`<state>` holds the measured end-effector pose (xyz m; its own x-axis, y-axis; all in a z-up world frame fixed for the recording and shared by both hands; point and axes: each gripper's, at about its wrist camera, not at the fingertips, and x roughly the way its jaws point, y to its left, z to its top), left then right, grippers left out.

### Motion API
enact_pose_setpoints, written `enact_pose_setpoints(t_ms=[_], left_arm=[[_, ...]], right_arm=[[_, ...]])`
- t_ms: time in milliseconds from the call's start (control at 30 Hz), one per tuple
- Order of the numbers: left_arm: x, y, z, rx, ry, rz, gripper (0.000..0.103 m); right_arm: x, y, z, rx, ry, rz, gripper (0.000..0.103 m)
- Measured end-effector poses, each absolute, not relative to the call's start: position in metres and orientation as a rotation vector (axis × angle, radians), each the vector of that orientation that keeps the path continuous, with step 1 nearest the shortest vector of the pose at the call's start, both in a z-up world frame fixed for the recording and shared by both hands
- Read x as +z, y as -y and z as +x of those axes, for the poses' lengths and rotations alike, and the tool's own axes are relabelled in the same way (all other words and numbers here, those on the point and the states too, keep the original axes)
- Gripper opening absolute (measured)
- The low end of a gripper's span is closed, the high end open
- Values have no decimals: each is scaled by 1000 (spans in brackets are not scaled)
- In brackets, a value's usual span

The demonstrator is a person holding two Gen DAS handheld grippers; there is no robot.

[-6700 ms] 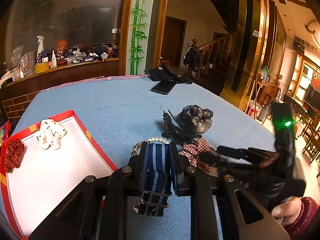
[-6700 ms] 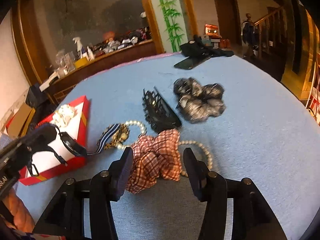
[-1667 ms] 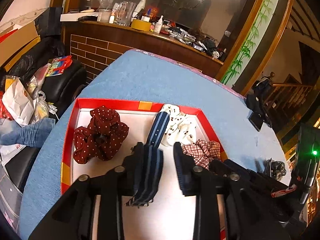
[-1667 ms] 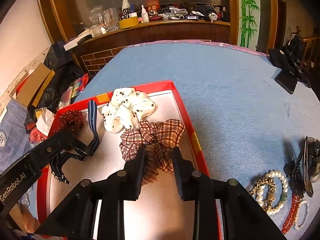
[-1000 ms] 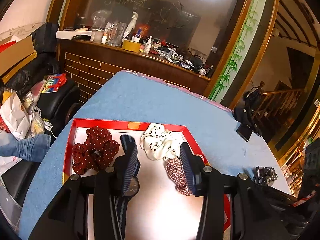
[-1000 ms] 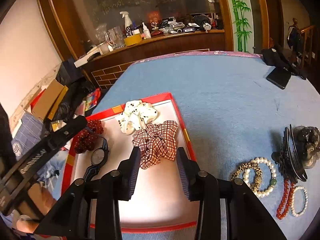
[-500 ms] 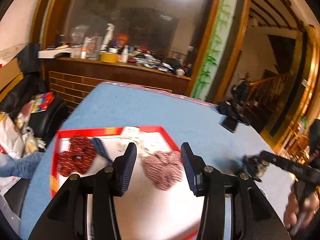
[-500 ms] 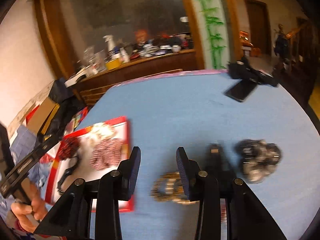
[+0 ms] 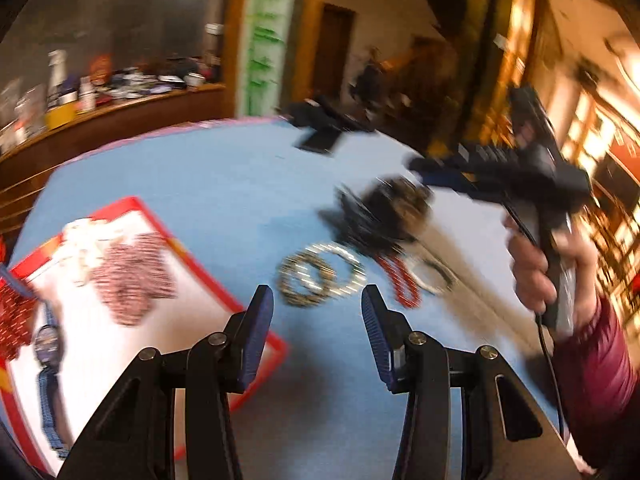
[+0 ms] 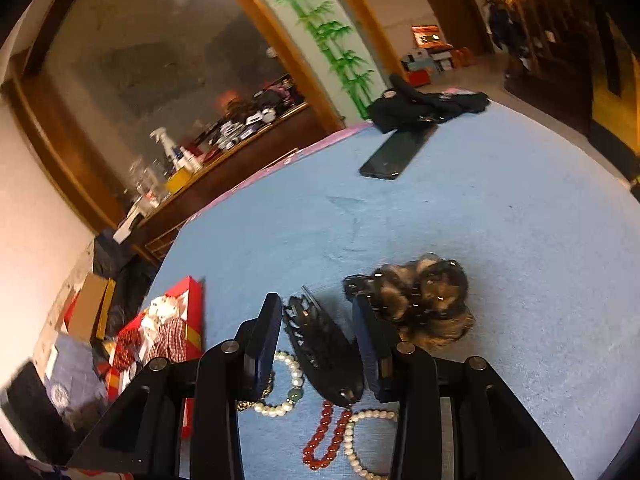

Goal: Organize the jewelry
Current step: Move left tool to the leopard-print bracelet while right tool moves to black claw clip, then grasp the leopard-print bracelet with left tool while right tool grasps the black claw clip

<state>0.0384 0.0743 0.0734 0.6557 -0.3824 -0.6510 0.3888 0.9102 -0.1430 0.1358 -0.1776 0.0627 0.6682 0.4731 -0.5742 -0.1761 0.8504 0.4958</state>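
Both of my grippers have swung away from the red tray since a second ago, when the plaid scrunchie sat between the right fingers and the striped watch hung by the left ones; those pieces now lie in the tray.

My left gripper hangs over the blue desk with its jaws partly apart and nothing between them. Just beyond its fingertips lie the leopard-print bracelet and a pearl bracelet, overlapping. To their right is a red bead bracelet, and beside that another pearl ring, blurred. At the left, the red tray holds the plaid scrunchie, a white dotted scrunchie, a red dotted scrunchie and the striped watch. On the right, my right hand, in a maroon sleeve, carries the other tool.

My right gripper has its jaws partly apart as well, gripping nothing; it sits above the black hair claw, which shows between the fingers but lies on the desk. Just right of the claw sits the dark brownish scrunchie. Nearer to me lie the red beads and pearl strands. Far across the desk rest a black phone and a black cloth bundle.
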Motion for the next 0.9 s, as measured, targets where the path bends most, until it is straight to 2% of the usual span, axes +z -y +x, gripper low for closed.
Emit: enact_pose_setpoints(t_ms=[333, 400, 567, 833, 900], left_arm=[[52, -24, 71, -405, -843, 128, 43], [44, -16, 80, -372, -862, 158, 39], [19, -9, 102, -295, -941, 162, 21], [7, -12, 112, -250, -954, 116, 20], [7, -13, 111, -242, -946, 123, 16]], right_arm=[[52, 203, 141, 400, -795, 593, 40], [53, 203, 140, 401, -791, 590, 40], [58, 198, 135, 438, -776, 583, 40], [66, 165, 125, 541, -764, 482, 40], [65, 154, 124, 571, -781, 454, 40]])
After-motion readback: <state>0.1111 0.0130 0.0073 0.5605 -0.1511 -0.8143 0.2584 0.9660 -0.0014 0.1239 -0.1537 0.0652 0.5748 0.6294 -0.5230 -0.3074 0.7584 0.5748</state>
